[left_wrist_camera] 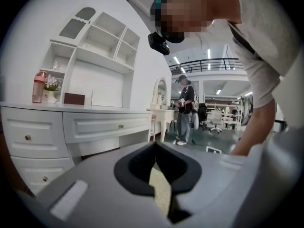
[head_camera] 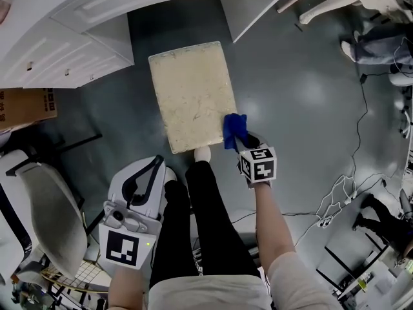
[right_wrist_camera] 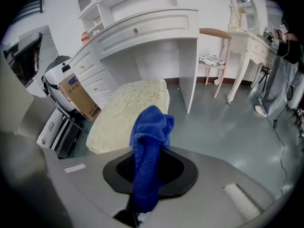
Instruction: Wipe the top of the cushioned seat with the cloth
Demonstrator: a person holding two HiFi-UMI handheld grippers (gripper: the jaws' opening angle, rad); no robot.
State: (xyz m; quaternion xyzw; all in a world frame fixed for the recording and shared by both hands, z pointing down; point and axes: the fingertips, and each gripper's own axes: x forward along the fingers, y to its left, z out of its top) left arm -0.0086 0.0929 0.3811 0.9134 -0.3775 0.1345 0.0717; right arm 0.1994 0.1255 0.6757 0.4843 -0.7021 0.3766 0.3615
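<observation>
The right tongs (head_camera: 244,142) are clamped on the blue cloth (head_camera: 233,129), which bunches up at the near right corner of the cream cushioned seat (head_camera: 190,89) standing on the grey floor (head_camera: 290,95). The left tongs (head_camera: 153,168), drawn almost together, grip nothing and are beside the person's leg (head_camera: 173,225).

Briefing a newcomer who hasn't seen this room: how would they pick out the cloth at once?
In front of the white desk stands a cream cushioned seat on the grey floor. At its near right corner, the cloth is clamped in the right gripper. It is the only vivid blue thing there.
</observation>
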